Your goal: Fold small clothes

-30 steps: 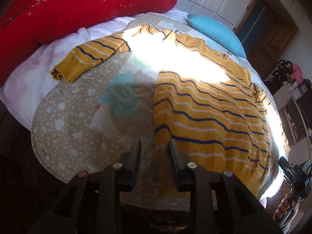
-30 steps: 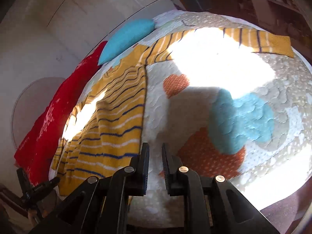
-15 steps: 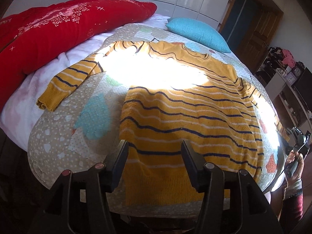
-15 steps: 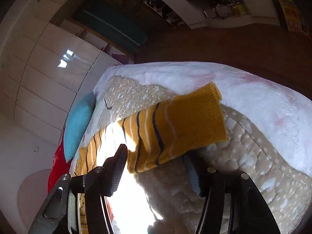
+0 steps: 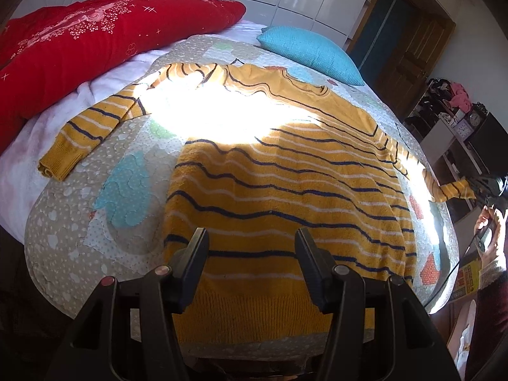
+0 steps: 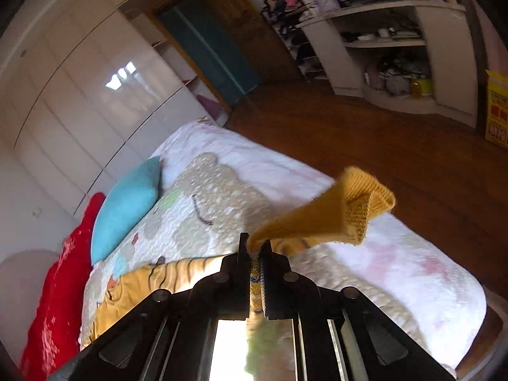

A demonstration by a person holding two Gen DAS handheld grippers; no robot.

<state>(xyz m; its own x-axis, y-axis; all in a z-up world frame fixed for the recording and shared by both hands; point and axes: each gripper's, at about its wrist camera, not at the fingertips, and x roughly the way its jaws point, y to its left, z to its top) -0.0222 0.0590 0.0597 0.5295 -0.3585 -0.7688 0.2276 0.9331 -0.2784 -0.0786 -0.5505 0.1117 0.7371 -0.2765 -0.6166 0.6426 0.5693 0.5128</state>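
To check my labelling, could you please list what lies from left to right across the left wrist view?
Red quilt → sweater's left sleeve cuff → sweater body → sleeve end pinched by the right gripper → shelving.

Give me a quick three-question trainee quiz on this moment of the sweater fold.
1. True or false: the right gripper is shut on the sweater's sleeve cuff.
2. The left gripper is: A) clamped on the hem, B) open above the sweater, C) holding the blue pillow.
3. Fill in: the other sleeve lies flat, its cuff pointing toward the ____ blanket.

Key: 1 true; 2 B; 3 red.
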